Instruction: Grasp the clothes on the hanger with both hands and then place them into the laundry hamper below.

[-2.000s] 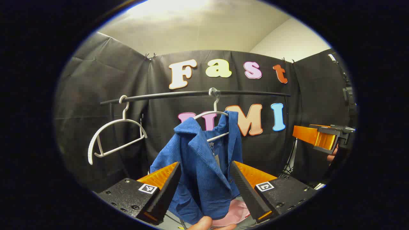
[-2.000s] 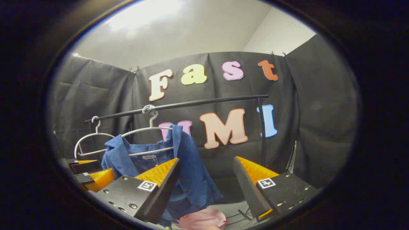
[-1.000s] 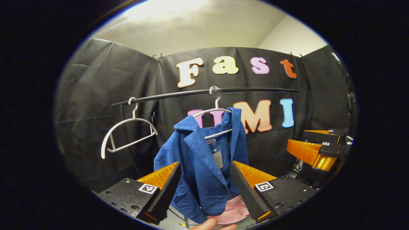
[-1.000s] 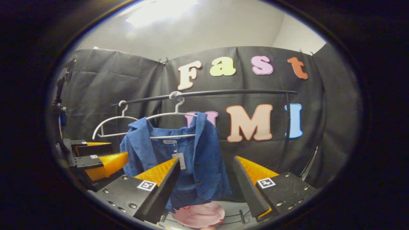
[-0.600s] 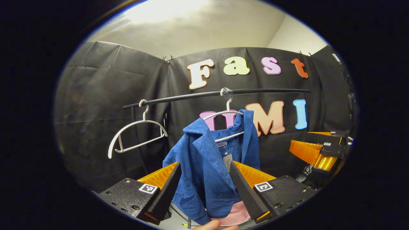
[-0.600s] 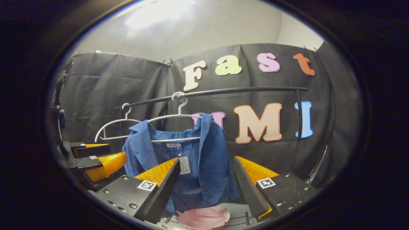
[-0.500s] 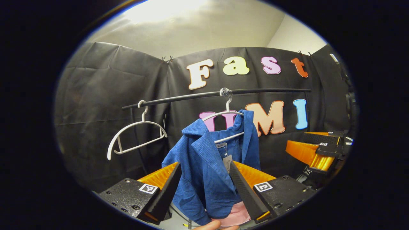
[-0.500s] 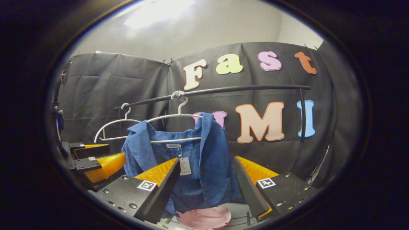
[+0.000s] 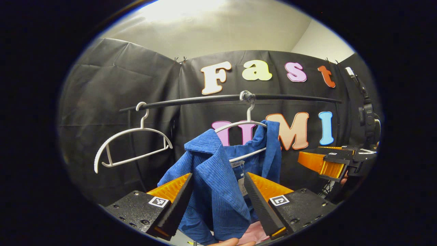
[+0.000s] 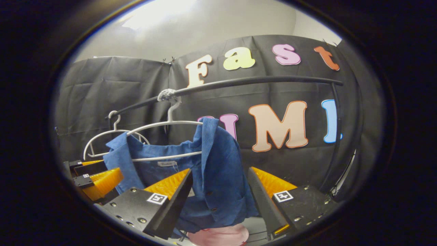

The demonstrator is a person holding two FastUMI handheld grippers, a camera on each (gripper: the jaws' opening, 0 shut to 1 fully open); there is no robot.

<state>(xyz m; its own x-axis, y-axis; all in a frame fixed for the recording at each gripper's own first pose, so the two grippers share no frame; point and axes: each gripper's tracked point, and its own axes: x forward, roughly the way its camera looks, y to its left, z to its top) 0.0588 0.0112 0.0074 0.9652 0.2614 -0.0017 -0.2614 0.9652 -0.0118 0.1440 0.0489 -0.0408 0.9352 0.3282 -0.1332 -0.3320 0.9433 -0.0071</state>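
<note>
A blue corduroy jacket [image 9: 218,181] [image 10: 218,171] hangs on a white hanger [image 9: 240,124] [image 10: 164,126] from a black rail [image 9: 211,99] [image 10: 259,81]. My left gripper [image 9: 217,200] is open, its fingers on either side of the jacket's left lapel without pressing it. My right gripper [image 10: 220,198] is open too, straddling the jacket's right front panel. A pink hamper [image 10: 220,236] [image 9: 254,234] sits below the jacket. Each gripper also appears in the other's view, the right gripper [image 9: 324,162] at the right edge and the left gripper [image 10: 92,177] at the lower left.
A second, bare white hanger [image 9: 131,145] [image 10: 102,136] hangs at the rail's left end. The rail's upright post [image 10: 336,143] stands at the right. A fingertip [image 9: 232,242] shows at the bottom edge of the left gripper view.
Both grippers have moved closer to the jacket, which now looms larger between their open fingers. The right gripper swung left and nearer to the rail.
</note>
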